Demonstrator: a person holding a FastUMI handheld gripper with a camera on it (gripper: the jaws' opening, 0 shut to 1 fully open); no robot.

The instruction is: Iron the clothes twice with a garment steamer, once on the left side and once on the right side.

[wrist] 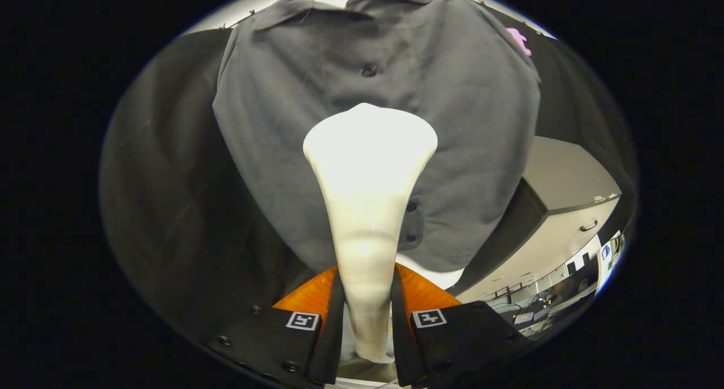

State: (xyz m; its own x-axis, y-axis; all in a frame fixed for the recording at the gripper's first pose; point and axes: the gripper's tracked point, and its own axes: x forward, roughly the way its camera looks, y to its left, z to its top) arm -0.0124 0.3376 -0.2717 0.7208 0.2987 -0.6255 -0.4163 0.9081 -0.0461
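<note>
A dark grey button-up shirt [317, 95] hangs on a hanger in front of the black booth wall, its collar at the top. A cream-white garment steamer [369, 168] stands between my fingers, its handle clamped by both, its wide head flaring out ahead of them. The head lies against the shirt's middle, over the button placket, just below the upper button [369, 70]. My gripper [366, 321] is shut on the steamer's handle. Two lower buttons [411, 207] show just to the right of the steamer's neck.
A beige cabinet [565, 208] with a drawer handle stands to the right of the shirt, beyond the hem. Farther off to the right lies a room with desks. The black booth cloth [164, 180] hangs behind the shirt on the left.
</note>
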